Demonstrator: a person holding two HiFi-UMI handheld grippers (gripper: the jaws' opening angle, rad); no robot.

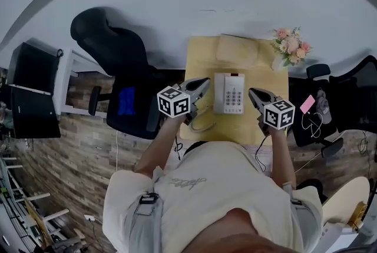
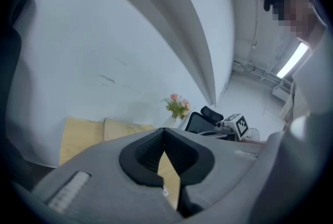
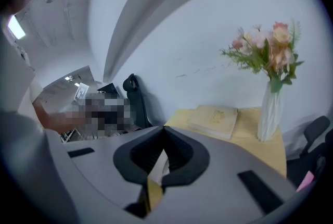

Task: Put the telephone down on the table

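Note:
The white telephone (image 1: 230, 93) with its keypad lies flat on the yellow table (image 1: 200, 52), near the front edge. Its cord (image 1: 203, 125) curls off the front left. My left gripper (image 1: 205, 81) hangs just left of the phone, raised above the tabletop, its jaws shut and empty. My right gripper (image 1: 251, 93) hangs just right of the phone, also shut with nothing in it. In the left gripper view the jaws (image 2: 164, 137) meet at the tips over the table (image 2: 83, 134). In the right gripper view the jaws (image 3: 164, 134) are likewise together.
A pale book (image 1: 237, 50) lies at the back of the table. A white vase of flowers (image 1: 290, 49) stands at the back right corner. A black office chair (image 1: 112, 46) is to the left, another chair (image 1: 353, 87) to the right.

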